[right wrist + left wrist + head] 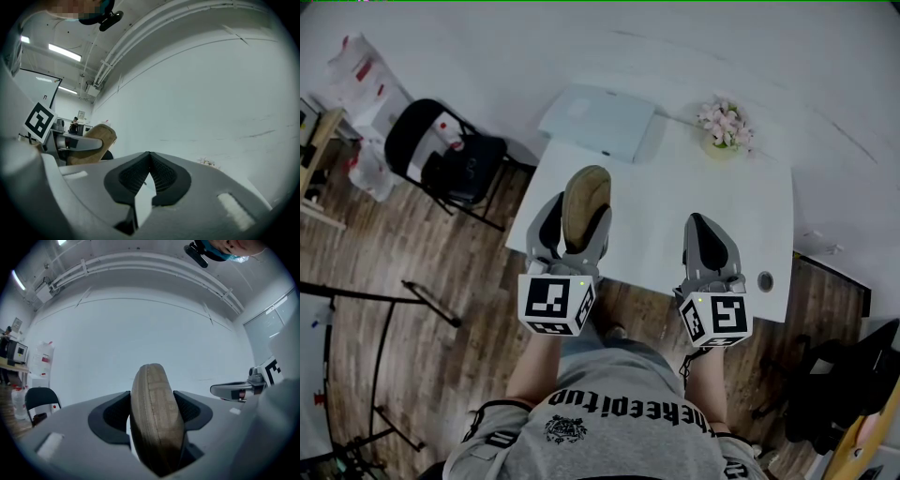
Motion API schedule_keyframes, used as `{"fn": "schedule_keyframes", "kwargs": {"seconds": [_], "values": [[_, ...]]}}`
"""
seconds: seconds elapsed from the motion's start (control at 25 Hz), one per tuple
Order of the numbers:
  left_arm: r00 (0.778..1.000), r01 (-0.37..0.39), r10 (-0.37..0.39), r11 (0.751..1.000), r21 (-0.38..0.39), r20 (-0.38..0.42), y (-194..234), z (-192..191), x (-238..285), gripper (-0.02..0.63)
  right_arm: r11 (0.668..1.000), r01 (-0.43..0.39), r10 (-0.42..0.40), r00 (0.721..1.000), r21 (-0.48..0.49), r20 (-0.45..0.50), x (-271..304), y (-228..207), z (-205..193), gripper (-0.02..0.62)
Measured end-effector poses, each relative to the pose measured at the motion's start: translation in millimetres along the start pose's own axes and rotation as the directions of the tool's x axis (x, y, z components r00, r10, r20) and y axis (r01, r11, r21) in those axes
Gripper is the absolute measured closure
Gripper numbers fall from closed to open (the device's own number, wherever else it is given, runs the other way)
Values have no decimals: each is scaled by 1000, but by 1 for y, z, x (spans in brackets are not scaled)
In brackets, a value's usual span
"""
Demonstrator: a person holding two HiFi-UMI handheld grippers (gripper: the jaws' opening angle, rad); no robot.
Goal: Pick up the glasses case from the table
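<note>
The glasses case (586, 202) is in your left gripper (575, 214), not on the table (675, 192). It stands on edge, its long axis running along the jaws and away from you, its far end poking out past the fingertips. In the left gripper view the case (157, 420) fills the gap, with a pad pressed against each flat side. The jaws are spread wide, but only because the case holds them apart, and that is a firm, centred grip.

From overhead it hangs over the near left part of the tabletop. That view alone can't tell you how far above it. Since the left gripper view shows only wall behind the case, I'd say it is clear of the surface.

Your right gripper (703, 230) sits level beside it to the right, well apart. Its jaws are closed tip to tip on nothing, as the right gripper view (149, 164) shows. The left hand owns this one.

The flowers (724, 125) and the pale flat box (598, 120) sit at the far edge, beyond the case's nose. So a straight lift looks open, and pushing forward is where you could clip something.
</note>
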State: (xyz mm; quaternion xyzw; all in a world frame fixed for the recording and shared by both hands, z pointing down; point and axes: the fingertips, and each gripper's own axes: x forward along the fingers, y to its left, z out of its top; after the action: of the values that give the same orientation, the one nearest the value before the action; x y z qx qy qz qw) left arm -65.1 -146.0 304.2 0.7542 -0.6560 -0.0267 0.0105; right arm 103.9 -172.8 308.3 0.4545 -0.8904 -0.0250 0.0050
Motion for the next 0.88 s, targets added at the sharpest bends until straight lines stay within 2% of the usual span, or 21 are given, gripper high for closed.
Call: {"fn": "schedule_keyframes", "kwargs": {"seconds": [0.44, 0.88], "values": [[998, -19, 18, 1000, 17, 61, -8, 13, -12, 302, 1000, -11, 11, 1000, -6, 14, -11, -1, 3, 592], [997, -20, 18, 1000, 22, 81, -14, 18, -23, 302, 1000, -12, 13, 1000, -14, 28, -23, 1, 7, 592]]}}
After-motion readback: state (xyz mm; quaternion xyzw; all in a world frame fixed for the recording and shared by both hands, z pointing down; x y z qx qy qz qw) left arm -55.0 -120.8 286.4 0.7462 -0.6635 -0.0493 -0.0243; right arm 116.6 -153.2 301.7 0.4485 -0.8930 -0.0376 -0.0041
